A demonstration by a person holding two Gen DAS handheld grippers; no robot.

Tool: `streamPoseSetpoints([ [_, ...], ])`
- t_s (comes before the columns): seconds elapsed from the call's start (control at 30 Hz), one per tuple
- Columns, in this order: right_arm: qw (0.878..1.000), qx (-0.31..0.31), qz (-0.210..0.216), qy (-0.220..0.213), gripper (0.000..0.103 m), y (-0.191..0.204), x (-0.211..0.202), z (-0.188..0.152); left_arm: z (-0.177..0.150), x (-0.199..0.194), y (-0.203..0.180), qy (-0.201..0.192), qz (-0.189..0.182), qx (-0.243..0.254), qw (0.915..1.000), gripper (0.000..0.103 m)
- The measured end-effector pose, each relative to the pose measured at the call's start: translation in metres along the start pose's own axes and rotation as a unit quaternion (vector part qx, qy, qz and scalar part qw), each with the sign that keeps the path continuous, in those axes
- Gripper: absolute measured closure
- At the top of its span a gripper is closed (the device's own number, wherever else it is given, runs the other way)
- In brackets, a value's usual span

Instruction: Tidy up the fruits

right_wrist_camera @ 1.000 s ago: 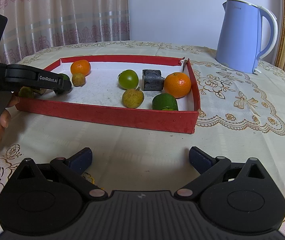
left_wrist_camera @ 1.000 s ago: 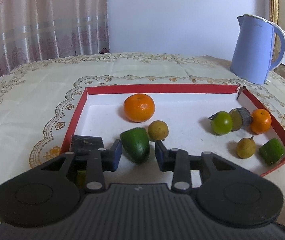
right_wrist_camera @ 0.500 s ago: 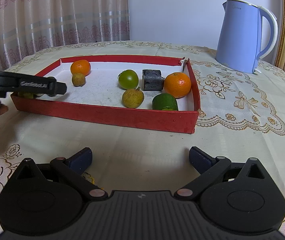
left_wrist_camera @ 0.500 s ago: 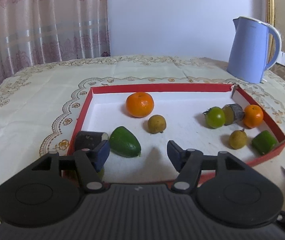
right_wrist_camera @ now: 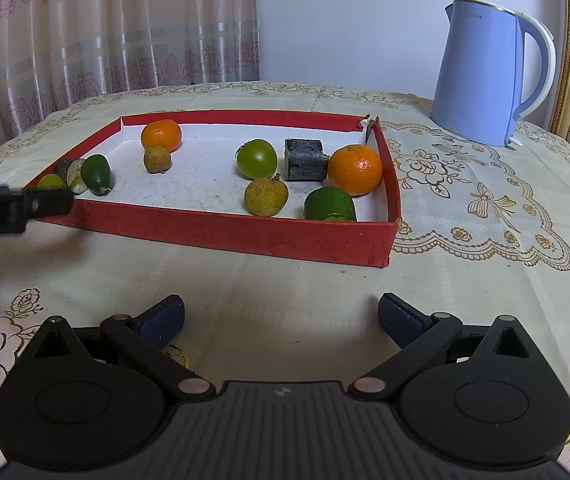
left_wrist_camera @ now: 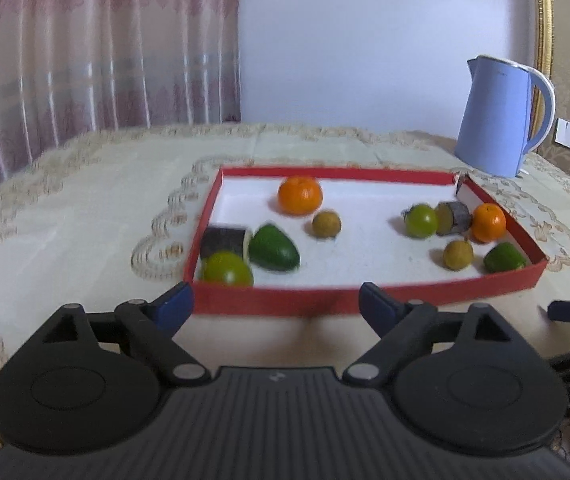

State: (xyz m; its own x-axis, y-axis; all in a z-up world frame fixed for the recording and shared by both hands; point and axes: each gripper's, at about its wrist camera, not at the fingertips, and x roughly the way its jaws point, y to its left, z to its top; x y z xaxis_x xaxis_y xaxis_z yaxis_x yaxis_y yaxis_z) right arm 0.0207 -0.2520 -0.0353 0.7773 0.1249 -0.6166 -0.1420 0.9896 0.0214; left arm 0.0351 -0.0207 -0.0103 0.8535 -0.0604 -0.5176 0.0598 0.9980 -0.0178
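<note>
The left tool (left_wrist_camera: pixel 271 304) hangs just outside the near wall of the red tray (left_wrist_camera: pixel 325 300); its jaws have just been opening and now stand spread with nothing between them. A second ago they sat inside the tray around the green avocado-shaped fruit (left_wrist_camera: pixel 273 248); now that fruit lies free on the white floor ahead of the tool and slightly to its left, touching a dark cut piece (left_wrist_camera: pixel 223 240) and close to a green round fruit (left_wrist_camera: pixel 227 272) in the near-left corner. The left tool has drawn back over the wall since then, which suggests this placement is finished and the left group of five is likely complete. The right tool (right_wrist_camera: pixel 281 318) rests spread and empty above the bench (right_wrist_camera: pixel 285 280), with the other fruits, including an orange (right_wrist_camera: pixel 355 169), ahead of it at the tray's right end.
</note>
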Motion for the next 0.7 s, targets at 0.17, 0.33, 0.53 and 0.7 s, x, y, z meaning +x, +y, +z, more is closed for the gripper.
streamPoseSetpoints([
  [0.17,1.000,0.009,-0.015,-0.002,0.000,0.000,-0.001,-0.001,-0.009,-0.004,0.001,0.013,0.000,-0.012,0.9998,0.014],
  [0.33,0.999,0.047,-0.014,-0.008,0.000,-0.001,-0.007,-0.002,-0.012,-0.009,-0.004,0.009,0.000,-0.003,1.0000,0.010],
  [0.53,0.996,0.058,-0.045,-0.043,0.000,0.008,-0.025,0.008,-0.014,-0.011,-0.011,0.006,0.009,0.008,0.9999,0.008],
  [0.7,0.994,0.070,-0.075,-0.048,0.000,0.007,-0.026,0.013,-0.011,-0.014,-0.012,0.005,0.015,-0.002,0.9999,0.005],
])
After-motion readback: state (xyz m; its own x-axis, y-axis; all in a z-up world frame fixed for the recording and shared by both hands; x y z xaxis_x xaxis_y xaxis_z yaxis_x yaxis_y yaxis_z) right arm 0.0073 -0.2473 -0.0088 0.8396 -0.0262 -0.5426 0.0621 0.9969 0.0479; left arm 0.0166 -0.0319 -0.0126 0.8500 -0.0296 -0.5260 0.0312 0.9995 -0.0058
